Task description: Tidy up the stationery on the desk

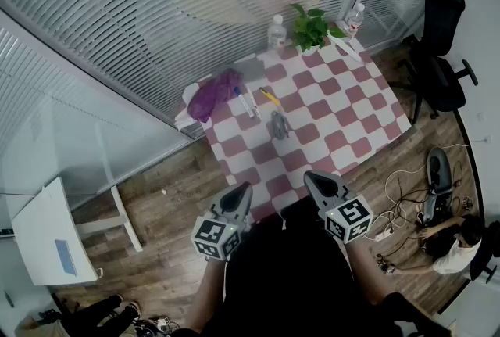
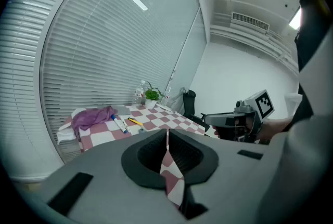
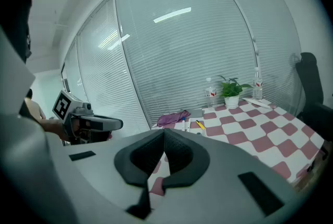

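As far as I can judge, nothing has been tidied yet. I take the potted plant (image 1: 311, 30) at the far edge of the checked desk (image 1: 344, 105) as my marker. Well to the plant's left, at the end of the desk, lies a purple cloth (image 1: 215, 95). Between the cloth and the plant, closer to the cloth, lie two white markers (image 1: 244, 102) and then a yellow pen (image 1: 269, 97), all loose. A small grey item (image 1: 279, 125) sits on the side of the pen away from the plant, and I can't tell what it is. One bottle (image 1: 276, 32) stands just left of the plant and a second bottle (image 1: 354, 18) just right of it.

The left tool (image 1: 239, 193) and the right tool (image 1: 319, 181) are both pinched closed with nothing in them. They are held side by side off the near edge, well apart from the plant and the stationery. I'd say the whole gathering job is left to do.

Only the head view shows the surroundings: a white side table (image 1: 55, 241) far left of the plant, an office chair (image 1: 437, 46) to its right, and a person sitting on the floor (image 1: 457, 241) among cables. The left gripper view shows its jaws meeting in a thin line, with the other tool off to the right. The right gripper view shows the same closed line, with the left tool at its left.
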Tool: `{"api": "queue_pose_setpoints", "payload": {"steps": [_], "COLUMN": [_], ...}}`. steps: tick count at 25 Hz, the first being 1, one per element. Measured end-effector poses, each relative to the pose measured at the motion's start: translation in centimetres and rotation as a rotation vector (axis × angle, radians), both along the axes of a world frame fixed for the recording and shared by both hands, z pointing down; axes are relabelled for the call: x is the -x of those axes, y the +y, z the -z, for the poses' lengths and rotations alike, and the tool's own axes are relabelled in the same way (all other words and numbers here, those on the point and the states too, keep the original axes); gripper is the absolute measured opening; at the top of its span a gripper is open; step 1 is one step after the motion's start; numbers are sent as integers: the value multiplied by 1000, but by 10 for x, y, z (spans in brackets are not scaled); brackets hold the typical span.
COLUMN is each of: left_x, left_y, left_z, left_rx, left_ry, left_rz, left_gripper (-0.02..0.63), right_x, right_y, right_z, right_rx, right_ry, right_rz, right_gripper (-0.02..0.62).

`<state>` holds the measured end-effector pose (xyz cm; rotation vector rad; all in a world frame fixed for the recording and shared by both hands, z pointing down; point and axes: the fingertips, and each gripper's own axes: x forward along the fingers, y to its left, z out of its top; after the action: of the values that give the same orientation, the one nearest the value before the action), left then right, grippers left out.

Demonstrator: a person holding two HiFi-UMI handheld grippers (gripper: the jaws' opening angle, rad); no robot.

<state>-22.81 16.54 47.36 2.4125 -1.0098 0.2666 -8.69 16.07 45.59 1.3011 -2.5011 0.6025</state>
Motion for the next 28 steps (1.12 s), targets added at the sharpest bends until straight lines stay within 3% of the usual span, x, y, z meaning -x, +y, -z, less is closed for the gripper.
{"api": "queue_pose_setpoints", "payload": {"steps": [10, 19, 28], "left_x": [12, 11, -7], "left_y": [-7, -13, -42], "left_z": [1, -5, 1], "left_rx": [1, 27, 49], "left_ry": [2, 6, -8], "left_rz": [26, 50, 136], "left_gripper": [34, 34, 34], "right_x": [-6, -23, -44], "right_y": [-3, -16, -82], "right_z": [4, -4, -18], "right_rx": [-5, 9, 52], "right_ry": [26, 9, -5], "right_rz": [5, -56, 6], "right_gripper": [21, 21, 23]}}
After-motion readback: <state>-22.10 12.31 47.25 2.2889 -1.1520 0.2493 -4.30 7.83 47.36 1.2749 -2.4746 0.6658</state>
